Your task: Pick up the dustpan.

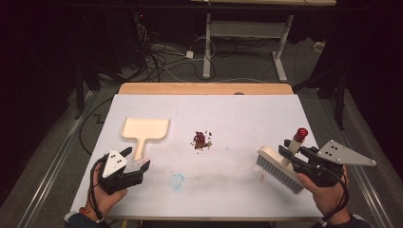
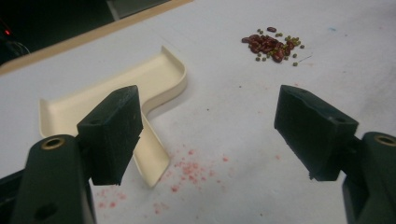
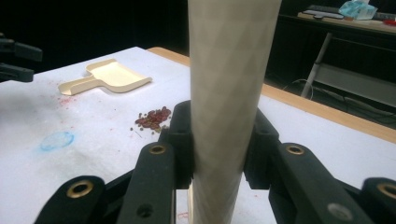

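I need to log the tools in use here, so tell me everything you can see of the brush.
The brush has a cream, plastic-looking head with grey bristles and a cream cylindrical handle ending in a red cap. It is tilted, bristles toward the white table at its right side; whether they touch it is unclear. The right gripper is clamped around the handle.

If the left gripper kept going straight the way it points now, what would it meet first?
Probably the cream dustpan's handle: it lies just ahead, by the left gripper's left jaw. The jaws stand open with bare table between them; the pile of beans sits farther on. Depth is unclear.
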A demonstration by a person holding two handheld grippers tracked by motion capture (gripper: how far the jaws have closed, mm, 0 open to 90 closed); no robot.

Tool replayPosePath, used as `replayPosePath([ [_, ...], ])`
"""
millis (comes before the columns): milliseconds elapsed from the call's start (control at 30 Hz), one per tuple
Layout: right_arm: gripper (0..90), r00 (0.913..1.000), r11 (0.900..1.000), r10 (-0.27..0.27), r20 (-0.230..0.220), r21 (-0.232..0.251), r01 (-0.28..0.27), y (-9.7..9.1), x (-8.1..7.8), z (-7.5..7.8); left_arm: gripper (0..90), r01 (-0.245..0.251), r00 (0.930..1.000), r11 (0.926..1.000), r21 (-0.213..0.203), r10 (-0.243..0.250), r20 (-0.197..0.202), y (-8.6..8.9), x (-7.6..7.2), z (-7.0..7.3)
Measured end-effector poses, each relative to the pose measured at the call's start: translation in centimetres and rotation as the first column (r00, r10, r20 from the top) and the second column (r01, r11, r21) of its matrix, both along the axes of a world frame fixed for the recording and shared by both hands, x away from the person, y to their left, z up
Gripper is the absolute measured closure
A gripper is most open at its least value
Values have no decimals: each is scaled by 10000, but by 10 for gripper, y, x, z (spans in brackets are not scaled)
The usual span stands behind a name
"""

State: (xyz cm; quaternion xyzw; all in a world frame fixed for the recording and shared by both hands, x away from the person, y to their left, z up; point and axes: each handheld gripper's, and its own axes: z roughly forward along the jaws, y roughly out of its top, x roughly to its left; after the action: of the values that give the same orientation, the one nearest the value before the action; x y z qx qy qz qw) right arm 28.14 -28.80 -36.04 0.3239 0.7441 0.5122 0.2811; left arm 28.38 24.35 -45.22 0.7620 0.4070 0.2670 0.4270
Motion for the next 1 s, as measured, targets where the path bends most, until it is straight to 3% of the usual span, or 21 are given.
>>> replayPosePath([
  [67,697,10000,10000,-22,-41,-30,22,0,0,-1,223,154,9995,9999,1,-154,-274,3,1,0],
  [300,697,10000,10000,-59,-6,-12,59,1,0,-2,192,514,9982,9972,542,-495,-349,3,-3,-2],
  [433,697,9999,10000,-49,135,-45,49,2,1,0,193,233,9993,9968,760,-210,-314,4,-6,0],
  [733,697,9998,9999,-99,176,-88,100,2,3,0,198,-337,9953,9933,1101,434,-866,1,-2,7],
  [767,697,9998,9999,-107,184,-76,108,2,3,0,202,-843,9846,9830,1630,1074,-1381,1,9,7],
  [800,697,9997,9999,-114,196,-79,116,2,3,-1,204,-998,9796,9819,1610,1253,-1573,2,16,7],
  [933,697,9998,9998,-139,135,-139,141,3,6,-3,238,-1677,9304,9744,1501,2067,-3028,6,56,2],
  [1000,697,9998,9997,-128,126,-198,131,4,6,-3,256,-1738,9176,9764,1285,2079,-3389,6,67,-2],
])
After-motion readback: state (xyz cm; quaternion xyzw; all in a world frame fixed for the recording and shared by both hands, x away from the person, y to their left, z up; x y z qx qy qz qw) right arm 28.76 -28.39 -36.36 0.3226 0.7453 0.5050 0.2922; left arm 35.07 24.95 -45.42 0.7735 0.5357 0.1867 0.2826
